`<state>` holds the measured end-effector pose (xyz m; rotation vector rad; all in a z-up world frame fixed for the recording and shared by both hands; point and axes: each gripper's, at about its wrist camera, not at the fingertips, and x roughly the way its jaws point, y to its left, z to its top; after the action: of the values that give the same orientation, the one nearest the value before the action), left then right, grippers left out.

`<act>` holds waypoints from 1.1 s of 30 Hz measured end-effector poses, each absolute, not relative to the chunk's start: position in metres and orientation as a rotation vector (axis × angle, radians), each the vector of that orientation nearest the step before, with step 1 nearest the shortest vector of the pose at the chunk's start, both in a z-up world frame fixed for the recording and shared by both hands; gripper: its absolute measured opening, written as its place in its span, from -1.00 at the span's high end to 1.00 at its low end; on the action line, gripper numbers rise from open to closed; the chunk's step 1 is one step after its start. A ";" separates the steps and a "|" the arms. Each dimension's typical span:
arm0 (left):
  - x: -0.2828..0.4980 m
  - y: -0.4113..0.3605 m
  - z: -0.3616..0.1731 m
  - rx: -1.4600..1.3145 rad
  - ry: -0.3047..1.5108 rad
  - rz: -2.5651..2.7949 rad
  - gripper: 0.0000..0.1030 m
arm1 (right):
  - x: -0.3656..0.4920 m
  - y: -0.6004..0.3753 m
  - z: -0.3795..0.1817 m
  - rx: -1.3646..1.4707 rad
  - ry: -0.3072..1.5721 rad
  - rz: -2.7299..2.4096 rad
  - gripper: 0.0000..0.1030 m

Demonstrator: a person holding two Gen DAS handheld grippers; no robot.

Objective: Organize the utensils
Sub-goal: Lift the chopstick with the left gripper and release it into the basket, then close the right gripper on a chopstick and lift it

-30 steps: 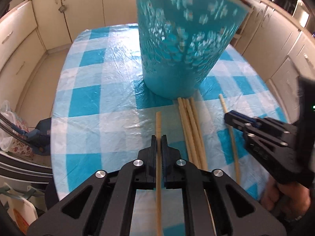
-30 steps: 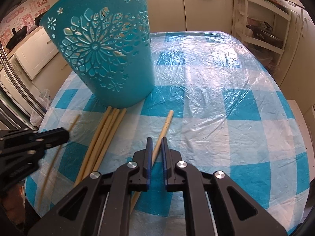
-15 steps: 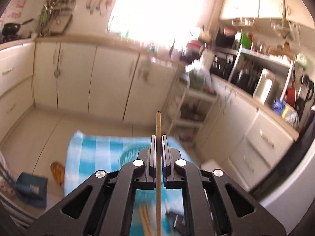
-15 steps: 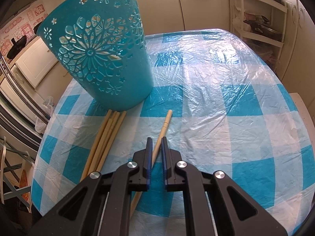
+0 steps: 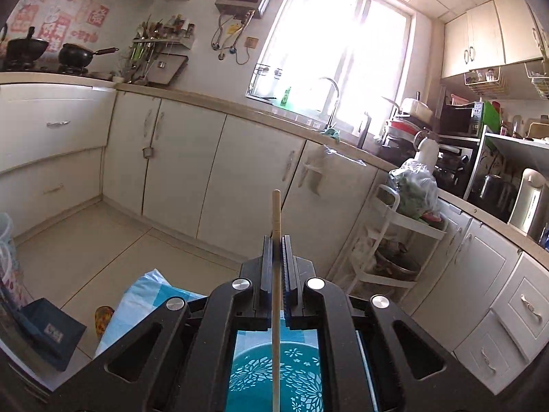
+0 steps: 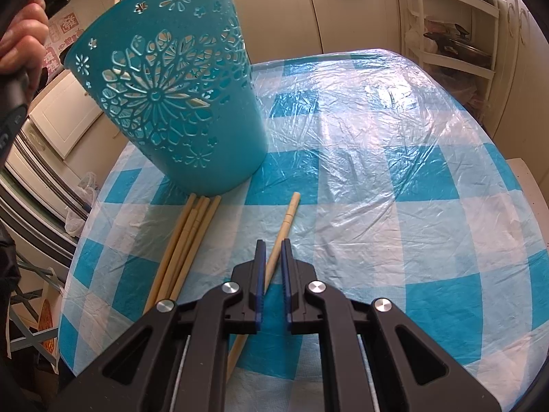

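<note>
My left gripper [image 5: 276,240] is shut on a wooden chopstick [image 5: 276,213], which sticks out past the fingertips, nearly level. It hangs above the teal cut-out basket [image 5: 298,377], whose rim shows below the jaws. In the right wrist view the same basket [image 6: 178,103] stands on the checked table [image 6: 394,171]. A single chopstick [image 6: 290,213] lies slantwise beneath my right gripper [image 6: 272,242], whose jaws are nearly closed with a narrow slit and grip nothing. A bundle of several chopsticks [image 6: 187,240] lies to its left, against the basket's foot.
A person's hand [image 6: 20,34] grips the left tool's handle at the top left. White kitchen cabinets [image 5: 212,171] and a white trolley [image 5: 394,240] stand beyond the table. The tablecloth's corner [image 5: 144,295] overhangs the floor.
My left gripper has lifted its chopstick off the table and tipped upward, so it now looks across the kitchen from above the basket. The right gripper has stayed over the single chopstick.
</note>
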<state>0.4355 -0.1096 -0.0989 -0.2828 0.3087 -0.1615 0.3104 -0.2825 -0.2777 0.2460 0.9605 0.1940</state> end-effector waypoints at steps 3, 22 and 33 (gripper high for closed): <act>0.434 -0.114 -0.109 -0.239 0.330 -0.162 0.91 | 0.311 -0.283 -0.278 0.248 0.961 0.196 0.82; 0.390 -0.067 -0.126 -0.165 0.431 -0.071 -0.31 | 0.310 -0.276 -0.276 0.208 0.968 0.180 0.81; 0.346 -0.038 -0.139 -0.068 0.506 0.017 -0.78 | 0.300 -0.263 -0.274 0.123 0.978 0.142 0.84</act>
<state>0.3461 -0.0376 -0.1389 -0.0684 0.5061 0.0168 0.3001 -0.2627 -0.2736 0.1235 0.9780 0.1423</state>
